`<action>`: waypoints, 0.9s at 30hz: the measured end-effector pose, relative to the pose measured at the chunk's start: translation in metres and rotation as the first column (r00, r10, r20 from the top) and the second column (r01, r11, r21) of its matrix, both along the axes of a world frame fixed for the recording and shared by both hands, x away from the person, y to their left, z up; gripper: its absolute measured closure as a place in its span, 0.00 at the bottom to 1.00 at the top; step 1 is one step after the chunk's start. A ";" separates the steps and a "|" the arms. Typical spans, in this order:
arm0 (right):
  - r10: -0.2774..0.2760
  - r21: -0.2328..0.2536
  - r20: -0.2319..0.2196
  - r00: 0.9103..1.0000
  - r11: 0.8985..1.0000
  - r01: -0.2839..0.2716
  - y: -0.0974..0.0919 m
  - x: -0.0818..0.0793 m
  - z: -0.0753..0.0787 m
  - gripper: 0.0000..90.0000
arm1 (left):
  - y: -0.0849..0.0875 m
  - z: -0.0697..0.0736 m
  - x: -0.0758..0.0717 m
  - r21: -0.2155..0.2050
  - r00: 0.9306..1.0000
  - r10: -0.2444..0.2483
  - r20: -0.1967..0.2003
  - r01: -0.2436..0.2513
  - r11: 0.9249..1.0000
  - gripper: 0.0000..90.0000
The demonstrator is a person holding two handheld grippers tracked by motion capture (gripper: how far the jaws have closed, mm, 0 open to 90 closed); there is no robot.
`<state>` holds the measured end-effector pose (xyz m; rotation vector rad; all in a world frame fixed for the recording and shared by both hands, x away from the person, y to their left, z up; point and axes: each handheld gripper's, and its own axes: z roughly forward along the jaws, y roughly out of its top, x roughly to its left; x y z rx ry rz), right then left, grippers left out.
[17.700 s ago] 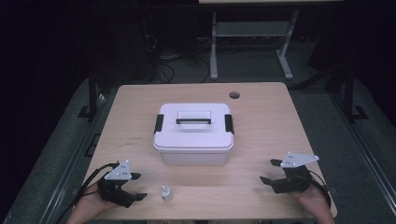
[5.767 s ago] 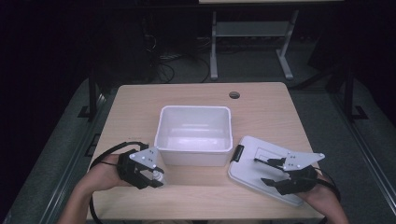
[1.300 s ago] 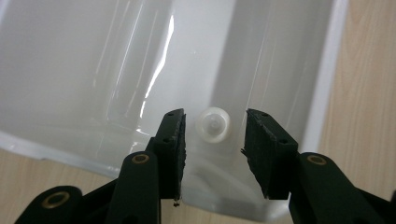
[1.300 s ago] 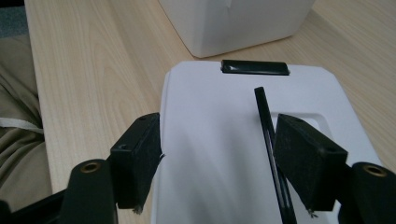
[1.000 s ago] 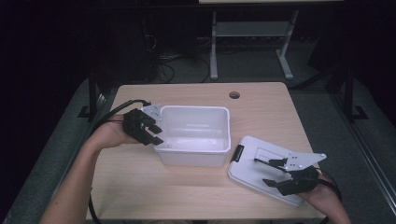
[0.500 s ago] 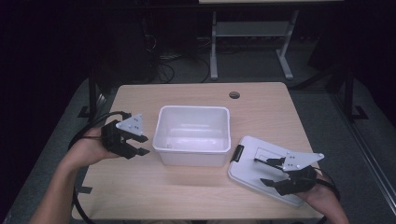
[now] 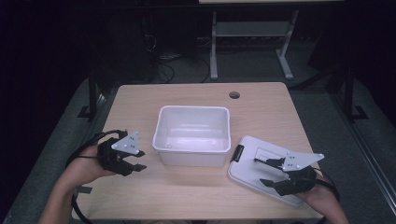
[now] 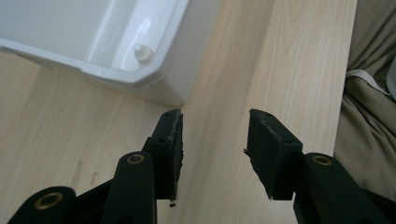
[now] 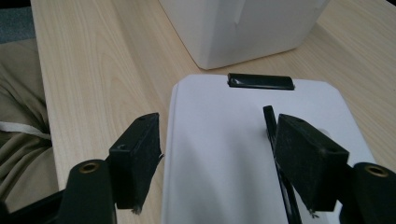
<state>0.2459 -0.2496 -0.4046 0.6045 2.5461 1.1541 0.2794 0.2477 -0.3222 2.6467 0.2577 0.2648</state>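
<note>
The left tongs [image 7: 136,160] sit open with nothing between the pads, hanging over bare wood just off the near-left corner of the white rectangular plastic tub [image 7: 192,136]. In the left gripper view the tongs [image 8: 214,140] look along the light wooden table [image 7: 140,105] with the tub's corner [image 8: 154,70] right ahead, and down inside that corner sits the small white cap-like piece [image 8: 143,52], resting on the tub floor close to the wall. From the high view it's barely a speck [image 7: 170,145].

The right tongs [image 7: 264,171] are spread wide over the flat white lid with the black latch and handle [image 7: 254,161], which lies on the table just right of the tub, angled. In the right gripper view those tongs [image 9: 219,154] straddle the lid [image 9: 219,140], one pad off its edge and the other by the thin black handle [image 9: 275,158]; no telling for sure if the pads actually press on it, looks more like hovering.

What could go sideways: if the lid gets picked up by that skinny handle it could swing and clip the tub's rim, shoving the tub. Also the lid is angled, so it may land crooked and the black latch [image 9: 260,81] won't seat. The left tongs are close enough to the tub corner to bump it too.
</note>
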 end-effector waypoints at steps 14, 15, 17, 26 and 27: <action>-0.001 -0.002 -0.011 1.000 1.000 0.001 0.003 0.001 -0.002 0.34 | -0.003 -0.043 -0.016 -0.038 0.999 -0.031 -0.028 0.030 0.999 0.60; 0.000 -0.004 -0.010 1.000 1.000 0.000 0.004 0.001 -0.002 0.34 | -0.003 -0.045 -0.016 -0.037 0.999 -0.032 -0.029 0.031 0.999 0.60; 0.002 -0.009 -0.013 1.000 1.000 -0.002 0.004 0.001 -0.003 0.34 | -0.003 -0.050 -0.018 -0.044 0.999 -0.032 -0.029 0.031 0.999 0.60; -0.004 -0.030 -0.033 0.999 1.000 0.003 0.003 0.001 -0.005 0.34 | -0.003 -0.078 -0.025 -0.068 0.998 -0.031 -0.055 0.027 0.997 0.57; -0.005 -0.033 -0.032 0.999 0.999 0.004 0.002 0.001 -0.005 0.34 | -0.003 -0.078 -0.025 -0.069 0.998 -0.032 -0.055 0.028 0.997 0.57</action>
